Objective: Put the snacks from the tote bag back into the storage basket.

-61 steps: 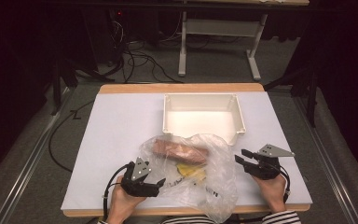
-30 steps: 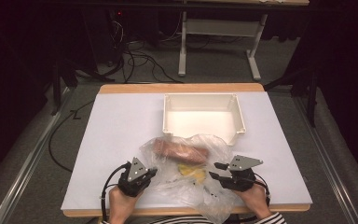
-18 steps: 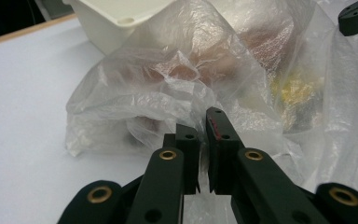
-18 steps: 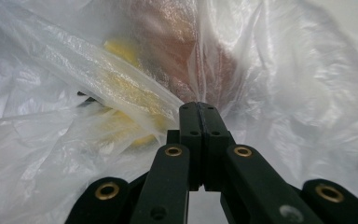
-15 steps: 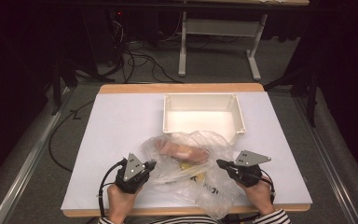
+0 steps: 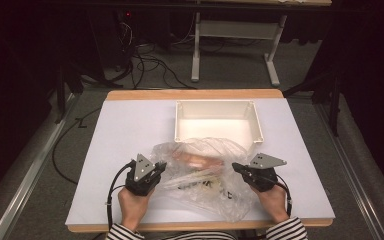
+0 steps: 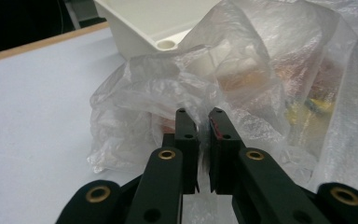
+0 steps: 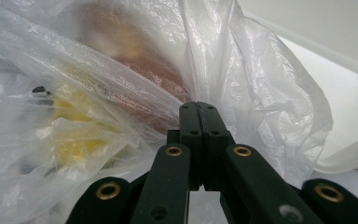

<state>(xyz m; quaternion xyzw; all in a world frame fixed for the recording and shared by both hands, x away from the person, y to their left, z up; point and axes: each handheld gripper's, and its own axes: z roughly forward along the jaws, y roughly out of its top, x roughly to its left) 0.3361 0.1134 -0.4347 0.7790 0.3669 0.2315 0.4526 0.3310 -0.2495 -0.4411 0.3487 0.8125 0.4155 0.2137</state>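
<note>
High view: a clear plastic bag lies on the near half of the worktop, just in front of the white tray, and the food inside it runs left to right, its long axis across the person's front. The left gripper sits at the bag's left edge and the right gripper at its right edge, so the bag lies between them, each hand about equally near its own side, with the tray straight beyond. Left gripper view: the jaws stand nearly together with a thin fold of film pinched between the pads; they have just been easing a little wider, yet the film is in the gap and looks gripped. The bag bulges ahead and to the right of the jaws, a corner of the tray behind it. Right gripper view: the jaws are clenched tight, tips meeting, on the bag's film, which rises straight above them; the reddish and yellow contents lie ahead and to the left. Any lift toward the tray, I judge, would have to carry the bag forward, away from both hands.
</note>
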